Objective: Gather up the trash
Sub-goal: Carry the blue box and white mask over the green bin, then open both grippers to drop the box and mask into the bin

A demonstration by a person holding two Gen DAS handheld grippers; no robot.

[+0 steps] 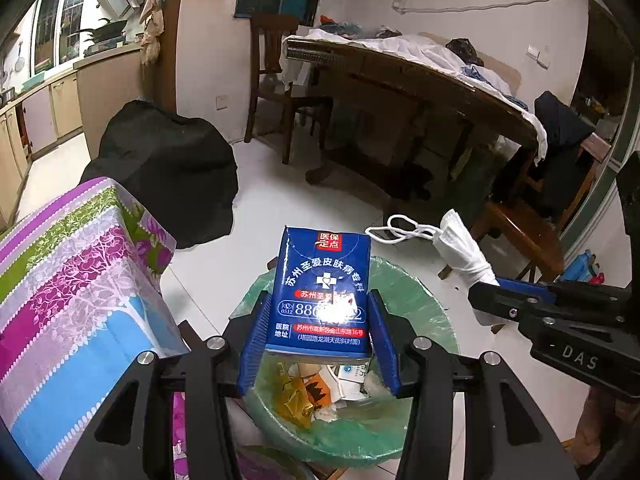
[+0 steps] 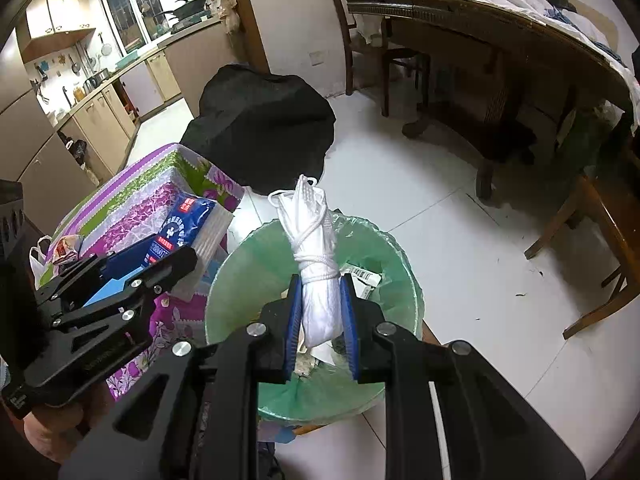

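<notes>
My left gripper (image 1: 320,328) grasps a blue tissue pack (image 1: 322,288). The pack stands upright between my jaws, its printed face toward the camera, the blue pads pressing on its two long sides; its upper half rises clear above the pad tips. It hangs in the centre of the left wrist frame, right over the bin (image 1: 416,300), whose green liner rings the lower middle. Wrappers and paper scraps lie inside the bin, below the pack.

My right gripper (image 2: 320,312) is clenched on a rolled white mask (image 2: 316,256), bound round with its own ear loops. The jaws pinch the lower part of the roll; the rest sticks up and away past the pad tips, toward the frame's centre. The roll's bottom end pokes out below the pads. It too hangs over the bin (image 2: 240,264), in the lower middle of the right wrist frame.

At the left of both frames a tabletop (image 1: 80,280) with a flowered, striped cloth stands just beside the bin. Behind it, upper left of centre, a black bag (image 1: 172,168) sits on the white tiled floor (image 1: 272,184).
</notes>
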